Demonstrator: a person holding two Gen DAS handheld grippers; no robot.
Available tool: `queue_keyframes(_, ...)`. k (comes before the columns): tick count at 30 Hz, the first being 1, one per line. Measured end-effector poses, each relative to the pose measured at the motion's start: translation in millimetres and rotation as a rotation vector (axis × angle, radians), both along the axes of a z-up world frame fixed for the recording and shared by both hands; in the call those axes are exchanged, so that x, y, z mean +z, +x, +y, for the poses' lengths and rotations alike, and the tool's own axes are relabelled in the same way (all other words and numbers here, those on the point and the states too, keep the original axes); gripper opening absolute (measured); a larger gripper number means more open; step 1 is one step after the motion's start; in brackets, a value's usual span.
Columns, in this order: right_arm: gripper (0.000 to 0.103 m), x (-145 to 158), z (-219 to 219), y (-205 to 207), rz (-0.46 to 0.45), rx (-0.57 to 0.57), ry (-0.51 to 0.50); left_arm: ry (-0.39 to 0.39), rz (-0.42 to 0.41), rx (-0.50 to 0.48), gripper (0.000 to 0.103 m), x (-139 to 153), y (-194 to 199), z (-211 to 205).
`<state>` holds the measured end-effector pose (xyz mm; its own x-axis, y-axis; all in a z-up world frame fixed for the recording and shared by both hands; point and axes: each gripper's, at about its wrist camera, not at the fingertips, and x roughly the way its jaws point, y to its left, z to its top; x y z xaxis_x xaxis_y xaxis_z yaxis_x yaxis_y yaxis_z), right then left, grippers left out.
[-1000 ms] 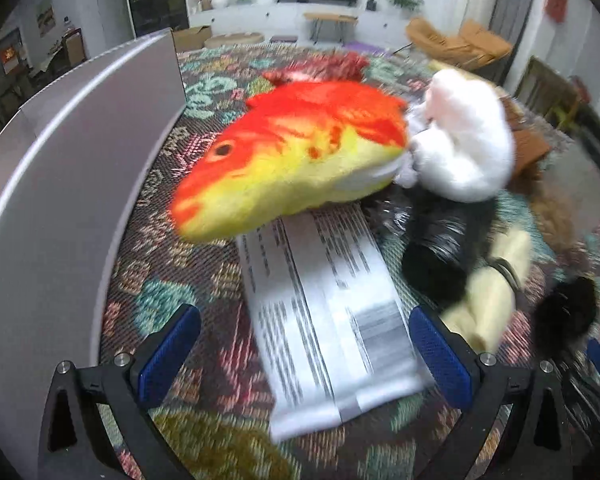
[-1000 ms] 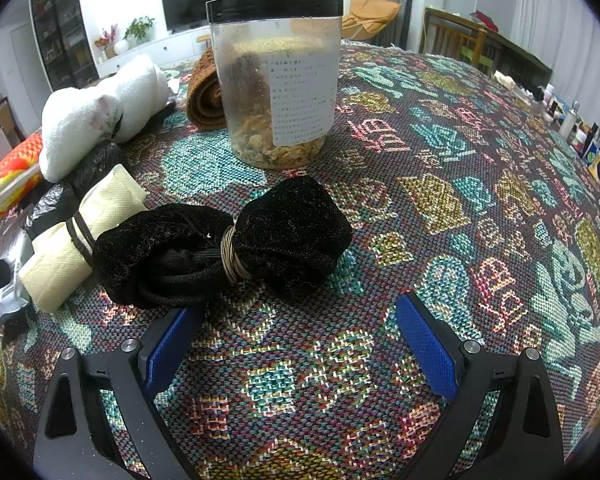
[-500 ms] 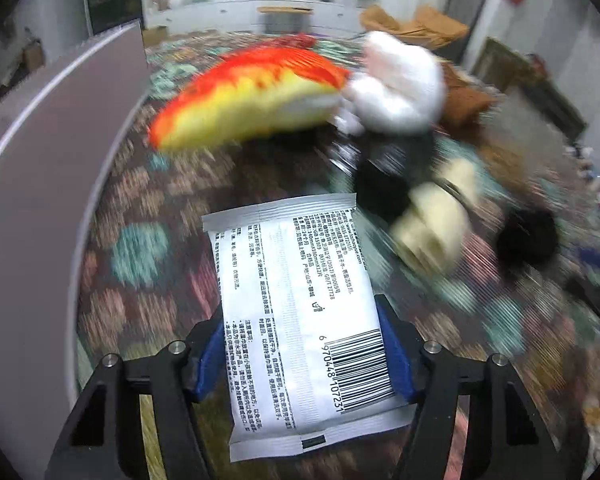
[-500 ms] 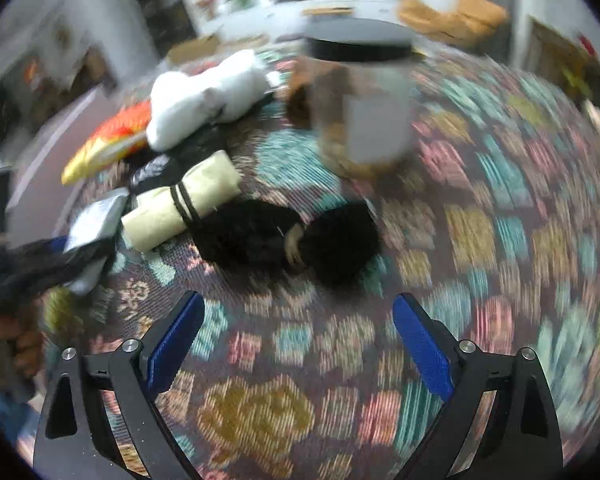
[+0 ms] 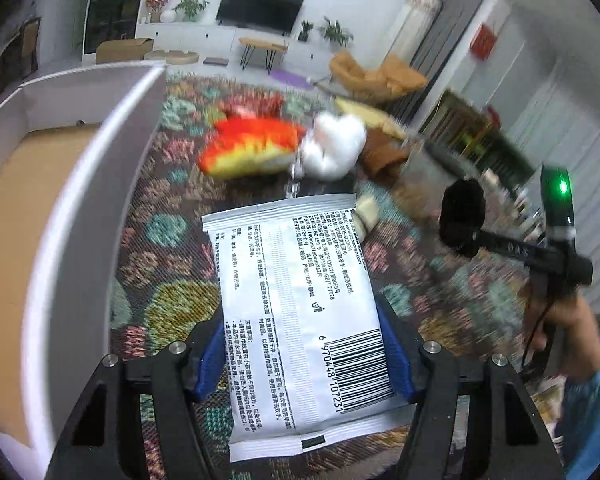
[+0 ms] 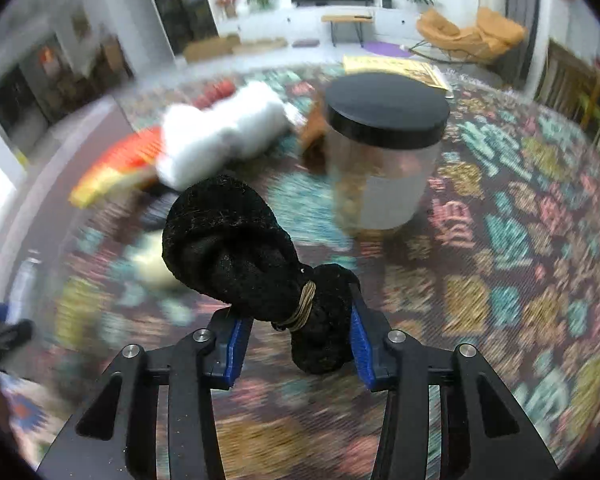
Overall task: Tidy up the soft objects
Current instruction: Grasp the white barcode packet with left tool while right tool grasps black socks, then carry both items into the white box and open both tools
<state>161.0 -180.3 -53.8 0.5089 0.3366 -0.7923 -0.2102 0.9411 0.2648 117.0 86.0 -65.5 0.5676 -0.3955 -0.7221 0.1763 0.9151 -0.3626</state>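
Observation:
My left gripper [image 5: 306,356] is shut on a white printed soft packet [image 5: 300,312] and holds it above the patterned cloth, beside a white cardboard box [image 5: 80,208] on the left. My right gripper [image 6: 296,340] is shut on a black fuzzy bundle [image 6: 244,252] tied with a band, lifted off the cloth; the bundle also shows in the left wrist view [image 5: 462,214]. An orange and yellow plush fish [image 5: 252,150], a white plush [image 5: 332,148] and a cream roll [image 6: 152,266] lie on the cloth.
A clear jar with a black lid [image 6: 384,152] stands on the cloth behind the black bundle. A brown rolled item [image 5: 382,154] lies by the white plush. The box is open, with a brown cardboard floor [image 5: 16,200]. The person's right hand [image 5: 560,320] holds the right gripper.
My left gripper has closed on the white packet and lifted it toward the box. My right gripper has closed on the black bundle and raised it off the cloth.

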Motion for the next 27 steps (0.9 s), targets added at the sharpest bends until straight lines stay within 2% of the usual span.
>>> queue_keyframes(4,0.047,46.6,63.8,-7.5,-0.013,0.134,0.225,0.002,-0.065,0.090,0.066,34.2,-16.3,49.0)
queue_keyframes(6,0.047,69.5,117.0,-18.5,-0.022,0.243,0.308,0.052,-0.096,0.167,0.066,46.9,-26.0,80.9)
queue_keyframes(8,0.047,86.5,170.2,-28.0,-0.017,0.339,0.367,0.138,-0.108,0.253,0.066,54.2,-36.1,115.5)
queue_keyframes(11,0.048,97.5,251.9,-33.0,0.026,0.443,0.434,0.251,-0.097,0.373,0.066,55.5,-50.0,161.4)
queue_keyframes(12,0.054,96.3,268.5,-34.1,0.042,0.456,0.449,0.313,-0.084,0.420,0.066,54.2,-54.6,175.8)
queue_keyframes(13,0.067,93.5,286.9,-33.0,0.059,0.468,0.466,0.367,-0.073,0.463,0.068,51.9,-58.3,185.6)
queue_keyframes(14,0.074,86.8,310.7,-29.8,0.097,0.494,0.491,0.408,-0.068,0.502,0.069,49.9,-61.4,194.0)
queue_keyframes(15,0.078,80.2,315.2,-28.7,0.122,0.495,0.497,0.439,-0.063,0.539,0.079,48.1,-64.8,201.9)
queue_keyframes(16,0.078,73.3,323.3,-26.0,0.151,0.482,0.499,0.450,-0.055,0.580,0.088,46.7,-69.0,211.6)
queue_keyframes(19,0.078,60.8,307.3,-23.3,0.157,0.440,0.523,0.416,-0.069,0.639,0.090,47.6,-77.7,224.5)
queue_keyframes(23,0.078,49.3,243.2,-17.4,0.042,0.300,0.413,0.369,-0.113,0.584,0.090,53.5,-75.2,200.7)
queue_keyframes(24,0.079,45.5,224.3,-19.1,0.003,0.246,0.360,0.349,-0.134,0.540,0.090,56.5,-74.0,183.7)
queue_keyframes(26,0.080,22.6,170.7,-25.1,-0.081,0.069,0.162,0.315,-0.167,0.452,0.091,63.3,-71.8,151.8)
queue_keyframes(27,0.080,11.6,153.1,-27.4,-0.093,0.006,0.084,0.302,-0.180,0.398,0.093,64.7,-70.2,131.8)
